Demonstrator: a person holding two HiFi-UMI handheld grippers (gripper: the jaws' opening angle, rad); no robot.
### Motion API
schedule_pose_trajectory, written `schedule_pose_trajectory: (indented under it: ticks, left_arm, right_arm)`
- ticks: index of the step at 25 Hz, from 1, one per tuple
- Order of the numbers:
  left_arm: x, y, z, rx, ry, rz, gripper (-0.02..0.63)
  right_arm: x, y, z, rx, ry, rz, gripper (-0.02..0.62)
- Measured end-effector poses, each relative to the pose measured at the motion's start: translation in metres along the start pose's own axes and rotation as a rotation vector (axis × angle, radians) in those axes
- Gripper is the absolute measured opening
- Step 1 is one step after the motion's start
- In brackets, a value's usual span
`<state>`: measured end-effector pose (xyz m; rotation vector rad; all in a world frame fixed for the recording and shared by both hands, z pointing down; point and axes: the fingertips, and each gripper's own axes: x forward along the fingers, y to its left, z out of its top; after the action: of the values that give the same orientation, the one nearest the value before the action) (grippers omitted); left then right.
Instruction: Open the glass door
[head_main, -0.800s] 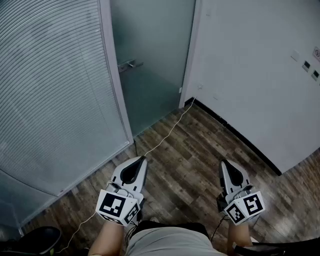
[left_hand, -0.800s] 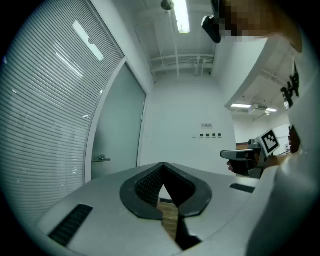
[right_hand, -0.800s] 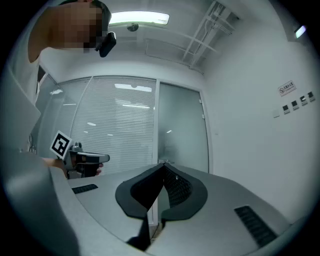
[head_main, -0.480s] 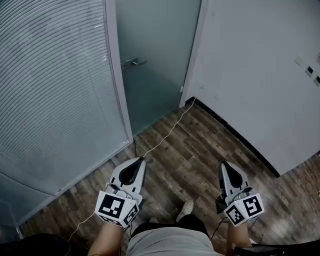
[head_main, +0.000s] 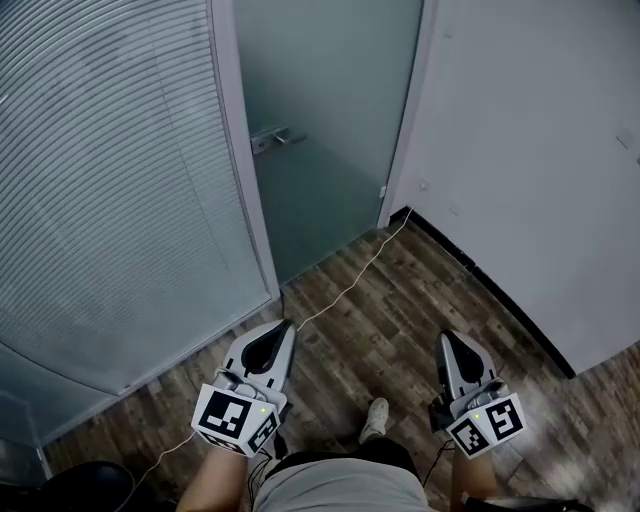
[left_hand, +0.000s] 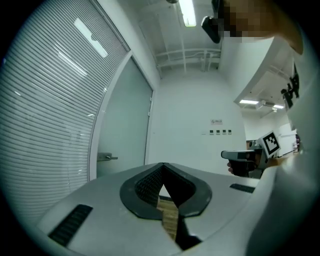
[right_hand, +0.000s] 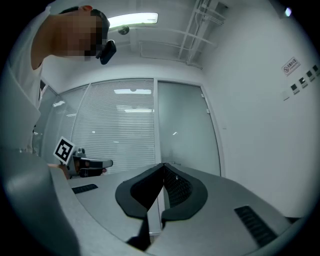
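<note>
The frosted glass door (head_main: 325, 120) stands closed ahead, between a grey frame post and the white wall. Its metal lever handle (head_main: 272, 138) sits at the door's left edge and also shows in the left gripper view (left_hand: 106, 157). My left gripper (head_main: 283, 327) is held low over the wooden floor, shut and empty, well short of the door. My right gripper (head_main: 447, 338) is level beside it, also shut with nothing in it. In the gripper views, the left gripper (left_hand: 163, 167) and right gripper (right_hand: 163, 166) have jaw tips meeting. The door (right_hand: 185, 130) lies straight ahead.
A glass partition with closed blinds (head_main: 110, 180) fills the left side. A white wall (head_main: 540, 150) with a dark skirting runs along the right. A white cable (head_main: 350, 285) trails across the floor to the door's corner. My shoe (head_main: 375, 418) is stepping forward.
The door and handle have drawn nearer and shifted right in the head view. A shoe has come into view. Both grippers keep their pose, still shut.
</note>
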<state>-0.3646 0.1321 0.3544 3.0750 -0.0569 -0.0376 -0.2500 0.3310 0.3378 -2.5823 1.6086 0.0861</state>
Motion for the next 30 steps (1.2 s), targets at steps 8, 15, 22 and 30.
schedule_pose_trajectory:
  ticks: [8, 15, 22, 30]
  left_arm:
    - [0.103, -0.004, 0.009, 0.009, -0.003, 0.07, 0.0]
    - [0.177, -0.001, 0.01, 0.016, 0.013, 0.199, 0.0]
    - [0.224, 0.004, 0.007, 0.027, 0.038, 0.241, 0.0]
    - [0.274, 0.045, 0.004, 0.014, 0.023, 0.263, 0.0]
  right_arm:
    - [0.052, -0.103, 0.002, 0.009, 0.034, 0.052, 0.002]
    - [0.088, -0.192, 0.002, 0.038, 0.062, 0.138, 0.002]
    - [0.136, -0.236, -0.011, 0.089, 0.079, 0.186, 0.002]
    - [0.208, -0.248, -0.023, 0.069, 0.108, 0.257, 0.002]
